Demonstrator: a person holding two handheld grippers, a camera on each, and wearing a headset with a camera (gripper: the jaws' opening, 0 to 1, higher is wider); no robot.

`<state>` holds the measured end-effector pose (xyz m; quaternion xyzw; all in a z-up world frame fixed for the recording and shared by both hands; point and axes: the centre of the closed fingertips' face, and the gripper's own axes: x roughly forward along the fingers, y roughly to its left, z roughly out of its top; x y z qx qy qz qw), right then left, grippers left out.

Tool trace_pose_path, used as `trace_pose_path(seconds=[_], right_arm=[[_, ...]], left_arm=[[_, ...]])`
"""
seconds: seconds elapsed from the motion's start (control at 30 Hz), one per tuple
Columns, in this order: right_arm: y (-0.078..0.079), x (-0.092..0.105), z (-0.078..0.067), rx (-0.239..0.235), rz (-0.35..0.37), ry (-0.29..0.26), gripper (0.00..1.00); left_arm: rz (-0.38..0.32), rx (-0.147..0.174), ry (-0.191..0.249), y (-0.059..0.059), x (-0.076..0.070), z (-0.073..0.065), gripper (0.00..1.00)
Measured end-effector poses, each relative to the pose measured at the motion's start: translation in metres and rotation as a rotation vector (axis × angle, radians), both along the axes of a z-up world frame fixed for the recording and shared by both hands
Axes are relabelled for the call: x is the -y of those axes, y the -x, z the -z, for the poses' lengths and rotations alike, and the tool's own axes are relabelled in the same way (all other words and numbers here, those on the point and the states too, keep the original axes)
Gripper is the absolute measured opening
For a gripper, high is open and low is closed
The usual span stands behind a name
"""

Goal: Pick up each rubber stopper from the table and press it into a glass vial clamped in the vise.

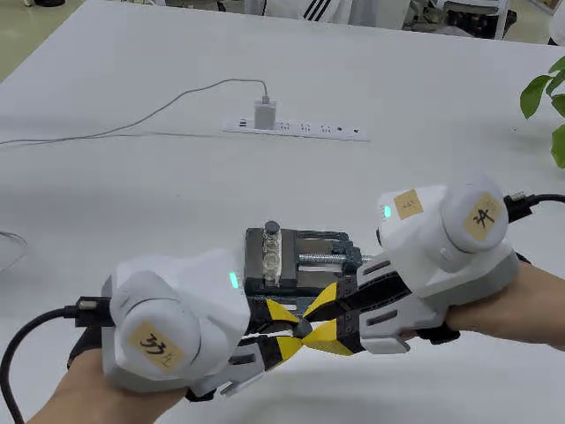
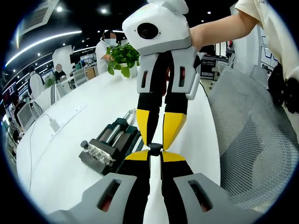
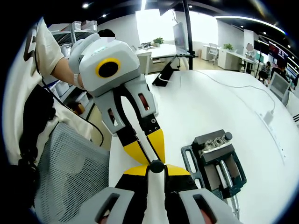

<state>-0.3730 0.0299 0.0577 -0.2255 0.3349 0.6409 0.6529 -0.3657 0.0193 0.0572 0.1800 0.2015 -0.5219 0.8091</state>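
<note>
Head view: I read the left gripper [image 1: 296,331] coming in from the lower left and the right gripper [image 1: 315,325] from the right, yellow tips meeting nose to nose above the table [image 1: 132,194], just in front of the vise [image 1: 318,243]; the vise clamps a row of glass vials [image 1: 271,261], and the far vial carries a dark fitted stopper [image 1: 272,228]; a power strip [image 1: 296,128] lies well beyond, near the table's middle. Left gripper view: this gripper's own jaws rise nearly together, clenched on a small dark rubber stopper [image 2: 155,147] at their very tips; the right gripper [image 2: 156,142] points down from the top of the view, its yellow fingers converging on the same stopper; the vise [image 2: 117,140] sits on the table to the left of the tips, apart from them, with a plant [image 2: 122,56] farther back and a mesh chair [image 2: 252,144] on the right. Right gripper view: its own jaws are drawn in and pinch the rubber stopper [image 3: 156,166] between the yellow pads; the left gripper [image 3: 152,157] reaches it from the upper left, tips touching the stopper; I cannot tell which pair carries the load; the vise [image 3: 217,165] lies to the right, near but not touching.
</note>
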Motion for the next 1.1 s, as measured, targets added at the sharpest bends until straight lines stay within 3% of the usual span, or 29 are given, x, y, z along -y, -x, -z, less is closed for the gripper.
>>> trace_pose_path(seconds=[0.8, 1.1], right_arm=[[-0.0008, 0.0035, -0.0021, 0.035, -0.037, 0.012, 0.08], [-0.0005, 0.0019, -0.0027, 0.060, -0.061, 0.008, 0.07]], left_arm=[[0.014, -0.007, 0.010, -0.0002, 0.0032, -0.0018, 0.03], [0.015, -0.025, 0.015, -0.0001, 0.0021, -0.0012, 0.03]])
